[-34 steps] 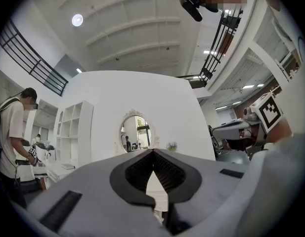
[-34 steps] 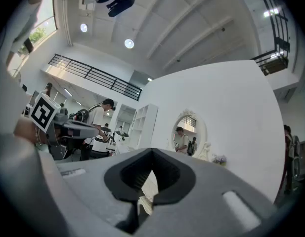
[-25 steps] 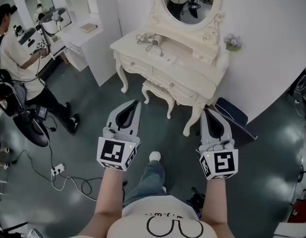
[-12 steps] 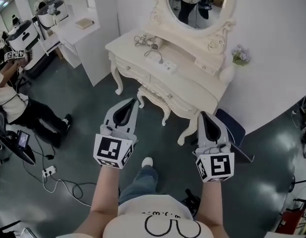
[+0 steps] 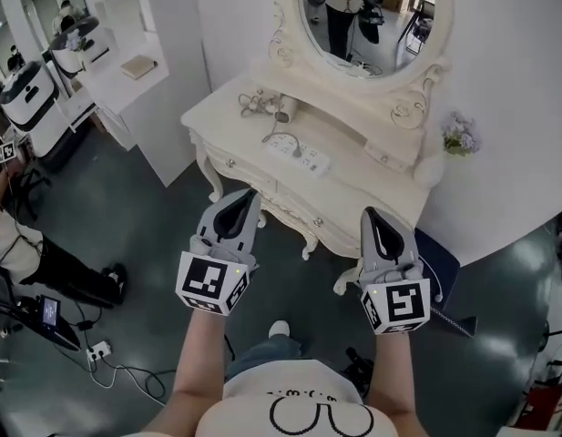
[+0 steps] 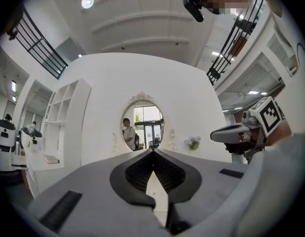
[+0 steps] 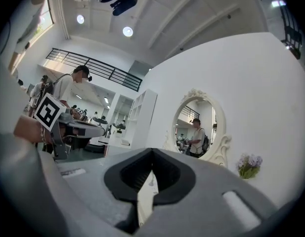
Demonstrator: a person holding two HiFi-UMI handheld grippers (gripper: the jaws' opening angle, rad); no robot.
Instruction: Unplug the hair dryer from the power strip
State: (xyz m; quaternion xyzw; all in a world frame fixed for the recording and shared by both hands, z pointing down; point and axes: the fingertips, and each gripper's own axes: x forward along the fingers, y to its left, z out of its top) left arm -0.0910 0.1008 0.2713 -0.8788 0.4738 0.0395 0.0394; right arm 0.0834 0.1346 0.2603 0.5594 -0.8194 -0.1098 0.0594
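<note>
A cream dressing table with an oval mirror stands just ahead of me. On its top lie a hair dryer, a bundle of cord and a white power strip with a plug in it. My left gripper is shut and holds nothing, short of the table's front edge. My right gripper is shut and holds nothing too, level with the left one and at the table's front right. In the left gripper view the closed jaw tips point at the mirror.
A small flower bunch sits at the table's right end. White shelves stand to the left. A dark blue panel leans by the table's right legs. At the far left are a person and floor cables.
Both grippers and my view have advanced toward the dressing table, which now sits closer and larger. The jaws stayed shut.
</note>
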